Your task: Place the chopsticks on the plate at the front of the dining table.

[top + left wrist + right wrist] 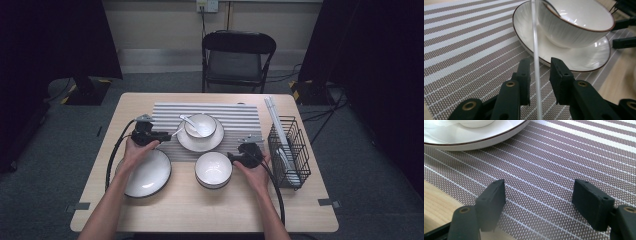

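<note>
A white spoon (192,122) rests in a white bowl (201,125) that stands on a white plate (200,142) on the striped placemat (165,112). The spoon's thin handle (535,50) runs out over the plate's rim (524,47) and passes between the jaws of my left gripper (540,62). There is a gap on each side of the handle, so the gripper is open. My right gripper (539,192) stands open low over the placemat (564,157), with nothing between its jaws, just right of the plate (474,137).
A second stack of white bowls (213,169) sits on the bare table near the front. A large dark-rimmed plate (147,173) lies under my left forearm. A black wire rack (289,150) stands at the right edge. A folding chair (237,55) is behind the table.
</note>
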`<state>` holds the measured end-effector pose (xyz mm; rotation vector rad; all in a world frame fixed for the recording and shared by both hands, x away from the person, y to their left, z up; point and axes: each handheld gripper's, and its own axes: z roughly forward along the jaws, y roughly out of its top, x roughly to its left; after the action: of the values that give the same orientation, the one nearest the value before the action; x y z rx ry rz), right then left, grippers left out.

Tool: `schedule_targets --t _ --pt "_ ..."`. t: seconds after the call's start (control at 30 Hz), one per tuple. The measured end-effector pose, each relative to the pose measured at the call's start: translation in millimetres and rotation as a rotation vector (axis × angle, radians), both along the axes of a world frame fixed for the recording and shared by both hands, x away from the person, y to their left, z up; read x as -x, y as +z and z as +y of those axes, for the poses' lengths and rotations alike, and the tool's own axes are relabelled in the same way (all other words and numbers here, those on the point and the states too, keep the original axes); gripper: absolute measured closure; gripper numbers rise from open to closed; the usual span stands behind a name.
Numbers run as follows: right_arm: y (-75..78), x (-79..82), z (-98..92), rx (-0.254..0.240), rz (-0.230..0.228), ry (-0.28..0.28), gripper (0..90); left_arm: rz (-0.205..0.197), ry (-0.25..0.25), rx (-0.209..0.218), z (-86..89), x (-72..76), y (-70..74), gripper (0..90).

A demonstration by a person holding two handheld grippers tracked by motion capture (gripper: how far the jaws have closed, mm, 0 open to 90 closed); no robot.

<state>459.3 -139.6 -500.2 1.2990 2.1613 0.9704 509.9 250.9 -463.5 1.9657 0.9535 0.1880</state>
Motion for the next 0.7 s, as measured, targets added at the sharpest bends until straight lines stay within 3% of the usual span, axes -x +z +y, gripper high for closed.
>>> schedule_targets --t 0.1,0.2,0.33,0.7 --pt "0.0 -0.1 0.0 -0.001 0.000 -0.002 26.7 -0.006 0.006 -0.021 2.8 4.1 1.1 71.5" --pt "0.0 -0.1 -0.1 -0.001 0.000 -0.002 26.6 0.002 0.002 -0.019 5.5 6.3 0.4 72.0" --pt "0.0 -0.1 0.0 -0.001 0.000 -0.002 26.6 -0.018 0.004 -0.014 8.7 12.1 4.5 72.1" --pt "0.0 0.0 0.0 -0.001 0.000 -0.002 26.6 0.008 -0.008 -0.034 12.1 18.5 -3.9 69.5"
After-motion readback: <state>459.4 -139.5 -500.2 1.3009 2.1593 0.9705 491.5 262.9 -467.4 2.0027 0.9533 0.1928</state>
